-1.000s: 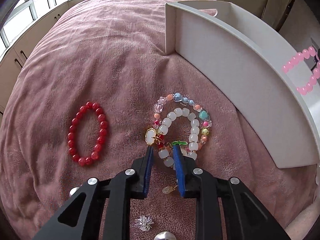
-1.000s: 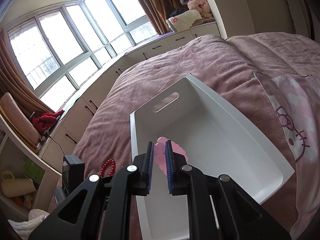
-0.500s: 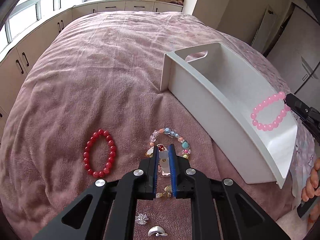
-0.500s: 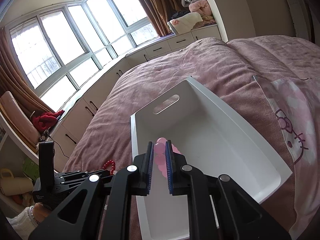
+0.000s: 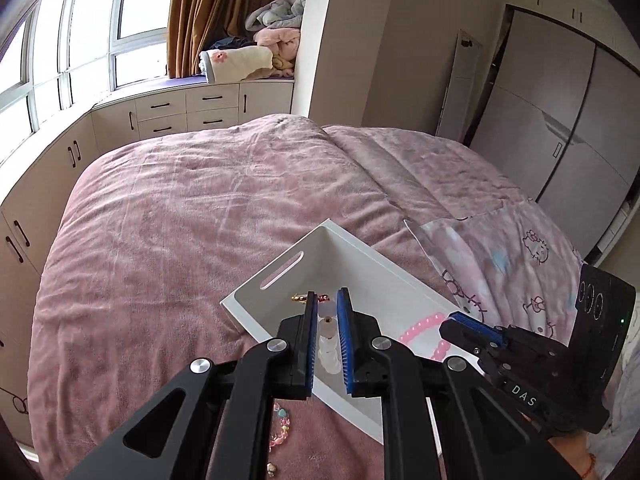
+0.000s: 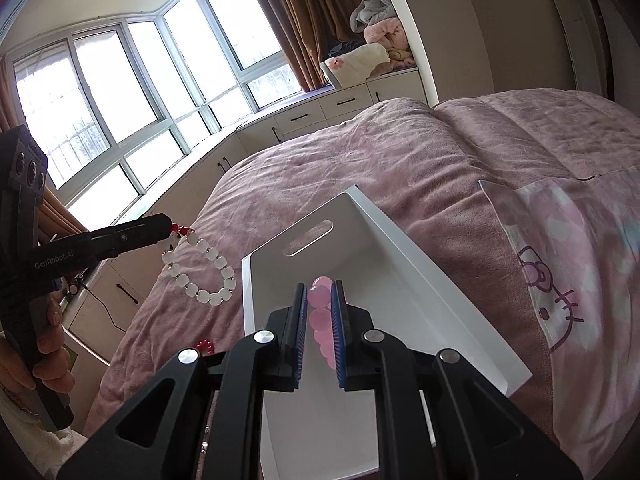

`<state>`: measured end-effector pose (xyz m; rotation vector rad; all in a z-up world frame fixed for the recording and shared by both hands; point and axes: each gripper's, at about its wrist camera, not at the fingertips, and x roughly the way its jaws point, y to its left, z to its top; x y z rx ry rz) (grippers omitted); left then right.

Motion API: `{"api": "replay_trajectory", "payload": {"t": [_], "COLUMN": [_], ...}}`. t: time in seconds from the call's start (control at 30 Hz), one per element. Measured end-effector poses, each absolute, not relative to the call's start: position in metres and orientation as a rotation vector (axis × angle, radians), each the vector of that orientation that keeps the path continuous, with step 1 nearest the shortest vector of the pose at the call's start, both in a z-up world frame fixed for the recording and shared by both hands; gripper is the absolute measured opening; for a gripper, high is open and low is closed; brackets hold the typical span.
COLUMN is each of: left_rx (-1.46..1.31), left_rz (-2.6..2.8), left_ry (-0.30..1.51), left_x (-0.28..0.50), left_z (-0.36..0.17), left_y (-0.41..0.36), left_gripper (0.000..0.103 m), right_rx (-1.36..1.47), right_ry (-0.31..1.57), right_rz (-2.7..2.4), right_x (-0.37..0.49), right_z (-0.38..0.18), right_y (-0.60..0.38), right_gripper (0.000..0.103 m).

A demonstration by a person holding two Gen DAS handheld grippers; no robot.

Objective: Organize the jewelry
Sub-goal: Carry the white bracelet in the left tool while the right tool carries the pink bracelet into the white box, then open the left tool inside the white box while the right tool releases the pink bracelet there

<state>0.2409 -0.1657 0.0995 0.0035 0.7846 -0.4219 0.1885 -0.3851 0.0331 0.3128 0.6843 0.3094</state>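
Left hand-held gripper: clenched on the white bead bracelet, which hangs in the air over the bed, beside the white tray.
Right hand-held gripper: clenched on the pink bead bracelet, held above the tray's inside.
Tray: on the bed.
Red bracelet: on the bed, left of the tray.
Colourful bracelet: on the bed, near its front edge.

Pink bedspread, Hello Kitty pillowcase, folded blankets atop white window cabinets.
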Motion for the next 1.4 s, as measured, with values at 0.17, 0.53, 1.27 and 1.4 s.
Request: {"api": "replay_trajectory", "payload": {"t": [0.17,0.53,1.27,1.4], "left_rx": [0.057,0.147,0.096,0.005], "left_rz": [-0.419,-0.344,-0.321,-0.300], "left_ry": [0.807,0.967,0.991,0.926], "left_x": [0.265,0.316,0.324,0.295], "left_z": [0.092,0.019,-0.015,0.005], "left_y": [-0.200,-0.232,-0.210,-0.170], "left_gripper": [0.015,0.015,0.070,0.079], "right_rx": [0.268,0.240,0.027,0.077], "right_ry": [0.687,0.740,0.601,0.540], "right_rz": [0.254,0.228,0.329,0.374], "right_x": [0.193,0.209,0.198,0.183], "right_z": [0.036,0.004,-0.013,0.002], "right_y": [-0.390,-0.394,-0.362,-0.365], "right_gripper": [0.013,0.013,0.080,0.089]}}
